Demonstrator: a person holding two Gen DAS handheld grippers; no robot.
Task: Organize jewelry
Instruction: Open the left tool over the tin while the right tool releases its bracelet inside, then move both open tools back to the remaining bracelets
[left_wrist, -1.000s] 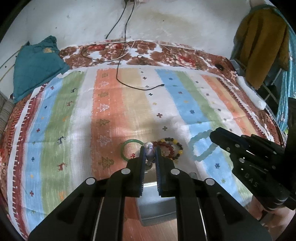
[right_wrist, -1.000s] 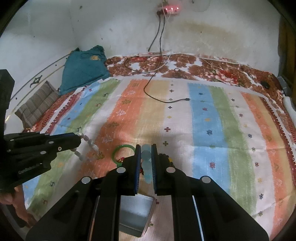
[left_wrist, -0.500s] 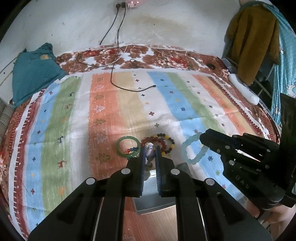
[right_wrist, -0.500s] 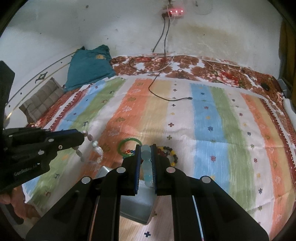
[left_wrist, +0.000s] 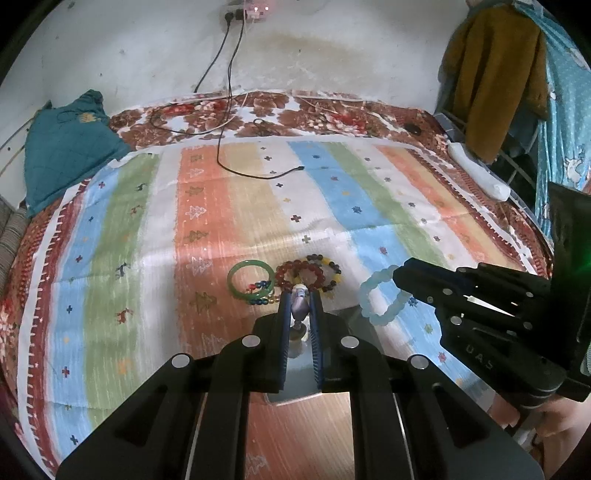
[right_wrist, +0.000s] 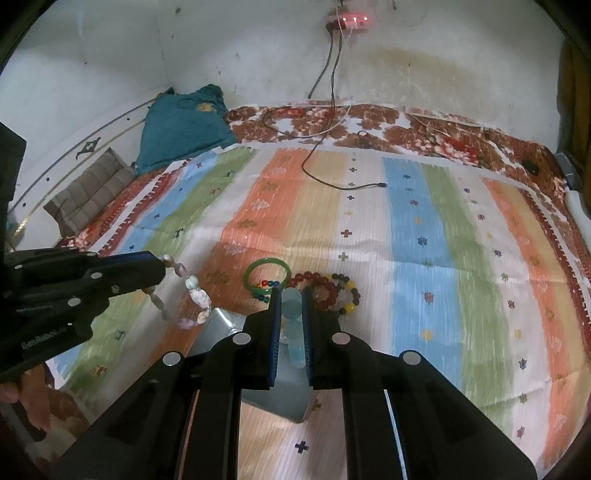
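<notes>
Left gripper (left_wrist: 300, 295) clamped the pale shell-bead bracelet (right_wrist: 192, 295); right gripper (right_wrist: 291, 295) pinched the light-blue bead bracelet (left_wrist: 380, 295), both above the metal box (right_wrist: 221, 325).

Metal box (right_wrist: 221, 325) half behind tongs

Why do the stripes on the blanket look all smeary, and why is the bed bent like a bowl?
Right wrist view: the blanket stripes streak from motion blur; left wrist view: milder streaks. Both views: the fisheye lens bends the bed round, with dark corners.
</notes>
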